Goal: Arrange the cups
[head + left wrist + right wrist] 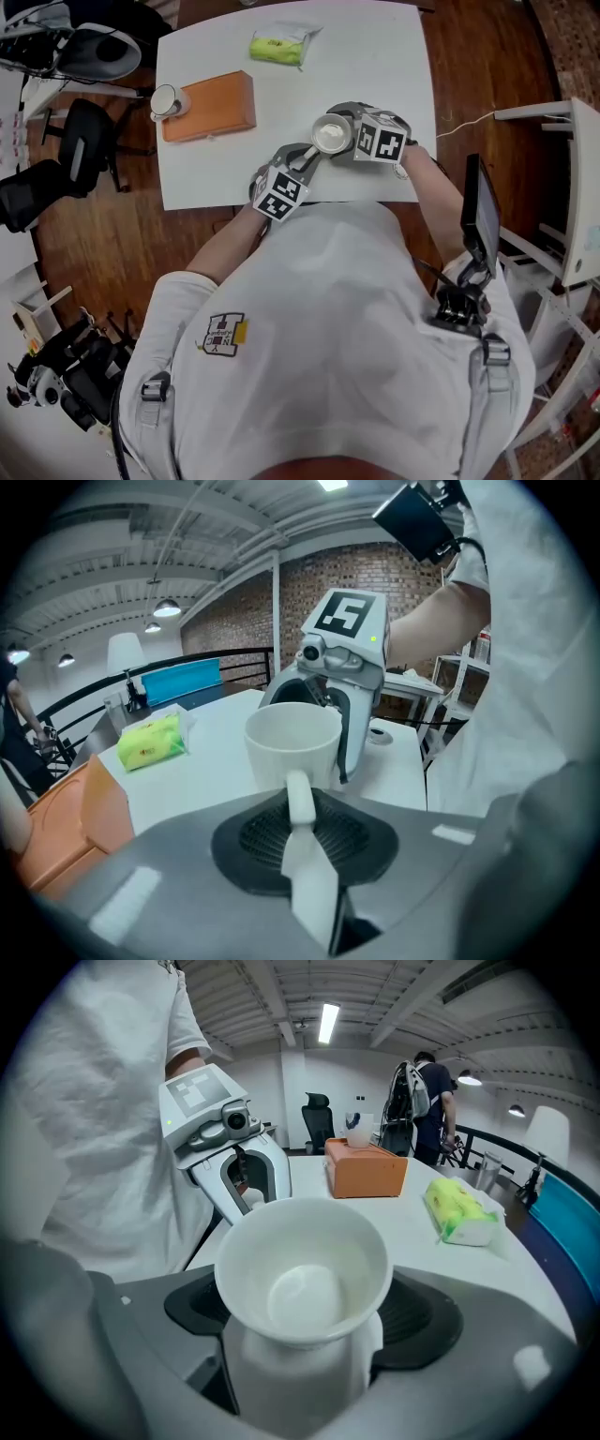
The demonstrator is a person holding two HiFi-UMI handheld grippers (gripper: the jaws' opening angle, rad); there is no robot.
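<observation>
A white cup (332,134) is held just above the white table (384,56), near its front edge, between both grippers. My right gripper (343,138) is shut on the cup's body (302,1283), which stands upright and empty between its jaws. My left gripper (312,156) comes in from the left, and the cup's handle (299,796) sits pinched between its jaws. A second small cup (167,101) stands on the left end of an orange box (211,108) at the table's left side.
A green packet (277,47) lies at the table's far side. Office chairs (84,141) stand left of the table, and a white rack (572,187) is at the right. A person (422,1091) stands in the background beyond the table.
</observation>
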